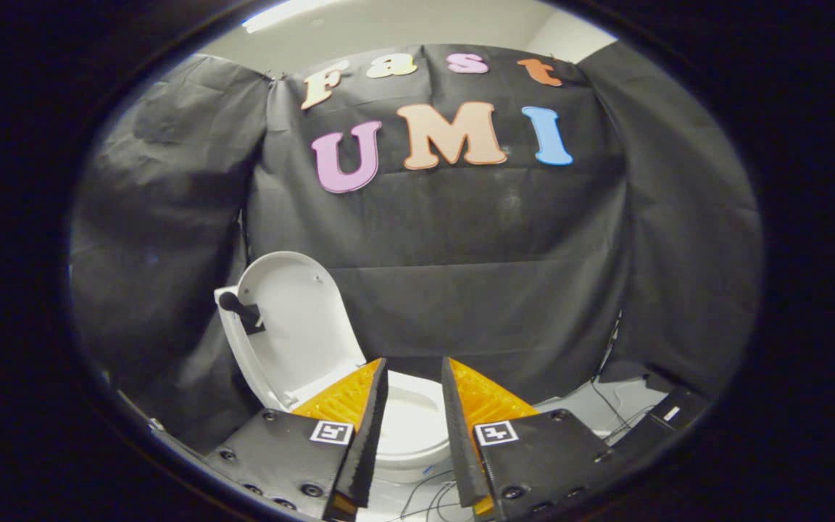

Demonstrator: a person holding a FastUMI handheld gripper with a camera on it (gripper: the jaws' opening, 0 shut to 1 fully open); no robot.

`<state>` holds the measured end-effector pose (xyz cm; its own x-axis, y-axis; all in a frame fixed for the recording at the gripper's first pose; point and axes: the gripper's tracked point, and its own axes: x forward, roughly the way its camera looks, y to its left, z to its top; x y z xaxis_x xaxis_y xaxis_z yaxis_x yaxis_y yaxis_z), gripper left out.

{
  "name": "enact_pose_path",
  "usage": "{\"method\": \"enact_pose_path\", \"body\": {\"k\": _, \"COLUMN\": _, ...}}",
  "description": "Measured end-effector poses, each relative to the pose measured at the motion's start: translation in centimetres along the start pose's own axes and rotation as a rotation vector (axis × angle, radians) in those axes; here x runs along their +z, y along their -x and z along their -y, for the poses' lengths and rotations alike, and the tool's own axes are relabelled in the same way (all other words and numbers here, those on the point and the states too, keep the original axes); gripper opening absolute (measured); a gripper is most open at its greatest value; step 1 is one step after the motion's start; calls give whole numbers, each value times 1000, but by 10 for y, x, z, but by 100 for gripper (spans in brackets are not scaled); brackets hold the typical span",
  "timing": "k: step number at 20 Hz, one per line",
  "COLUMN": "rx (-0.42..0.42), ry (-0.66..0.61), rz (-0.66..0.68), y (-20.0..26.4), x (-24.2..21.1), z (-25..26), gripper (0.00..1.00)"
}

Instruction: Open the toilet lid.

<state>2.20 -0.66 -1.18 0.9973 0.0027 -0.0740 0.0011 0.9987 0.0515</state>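
Nearest the camera, the tool (414, 380) has its two fingers apart, with a clear gap between them and nothing held. Each finger carries a small square black-and-white marker tag (331, 432) near its base.

Seen through that gap and just beyond the fingertips is the white ceramic toilet bowl with its seat ring (412, 424). Thin dark cables (425, 493) trail on the pale floor (577, 406) below it.

Beyond the bowl and beside the left finger, the white oval plastic toilet lid (298, 326) stands raised, nearly upright on its hinge, its inner face turned toward the tool. A short black handle-like knob (238, 308) projects from its outer edge. The black cloth booth wall (461, 254) hangs behind.

Judgement: the lid is already open, so the task appears complete or in its closing step. The next move calls only for keeping the tool clear of the lid, so it is not knocked shut.
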Motion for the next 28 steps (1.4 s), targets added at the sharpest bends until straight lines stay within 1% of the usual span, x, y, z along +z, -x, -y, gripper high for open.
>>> {"method": "enact_pose_path", "body": {"k": 1, "rx": 4, "ry": 11, "rz": 51, "y": 5, "x": 8, "z": -2, "gripper": 46}}
{"method": "enact_pose_path", "body": {"k": 3, "rx": 2, "ry": 46, "rz": 100, "y": 17, "x": 19, "z": -7, "gripper": 53}}
{"method": "enact_pose_path", "body": {"k": 4, "rx": 5, "ry": 75, "rz": 60, "y": 18, "x": 12, "z": -7, "gripper": 56}}
{"method": "enact_pose_path", "body": {"k": 6, "rx": 4, "ry": 53, "rz": 98, "y": 26, "x": 15, "z": -5, "gripper": 62}}
{"method": "enact_pose_path", "body": {"k": 8, "rx": 4, "ry": 68, "rz": 68, "y": 19, "x": 7, "z": -6, "gripper": 69}}
{"method": "enact_pose_path", "body": {"k": 14, "rx": 1, "ry": 64, "rz": 73, "y": 24, "x": 10, "z": -5, "gripper": 89}}
{"method": "enact_pose_path", "body": {"k": 23, "rx": 1, "ry": 62, "rz": 71, "y": 22, "x": 11, "z": -5, "gripper": 98}}
{"method": "enact_pose_path", "body": {"k": 28, "rx": 1, "ry": 62, "rz": 70, "y": 23, "x": 10, "z": -6, "gripper": 99}}
